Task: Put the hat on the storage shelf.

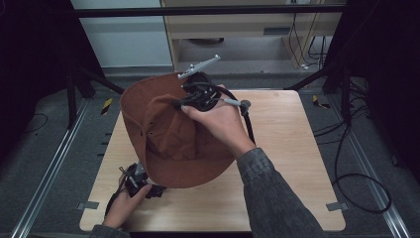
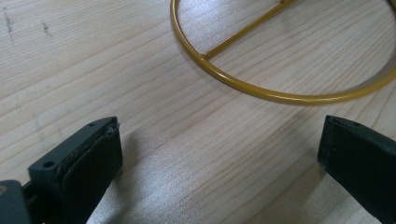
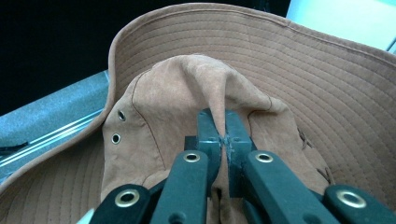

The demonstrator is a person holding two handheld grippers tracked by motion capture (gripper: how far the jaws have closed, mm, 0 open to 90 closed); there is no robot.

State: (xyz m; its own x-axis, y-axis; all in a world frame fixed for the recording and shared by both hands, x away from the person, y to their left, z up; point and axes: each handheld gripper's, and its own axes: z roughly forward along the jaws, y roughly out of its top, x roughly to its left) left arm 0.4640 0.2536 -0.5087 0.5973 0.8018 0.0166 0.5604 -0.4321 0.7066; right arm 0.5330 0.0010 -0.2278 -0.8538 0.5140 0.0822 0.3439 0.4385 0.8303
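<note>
High view looks down on table (image 1: 277,148); right gripper view sits close against the shared hat (image 3: 187,93).

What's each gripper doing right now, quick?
Left gripper: open, empty, over the table.
Right gripper: closed, pinching the hat by its crown.

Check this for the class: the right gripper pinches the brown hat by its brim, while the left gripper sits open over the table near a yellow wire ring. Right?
Not quite. The right gripper pinches the brown hat by a fold of its crown, not its brim, as the right gripper view shows. The left gripper is indeed open over the table near the yellow wire ring.
</note>
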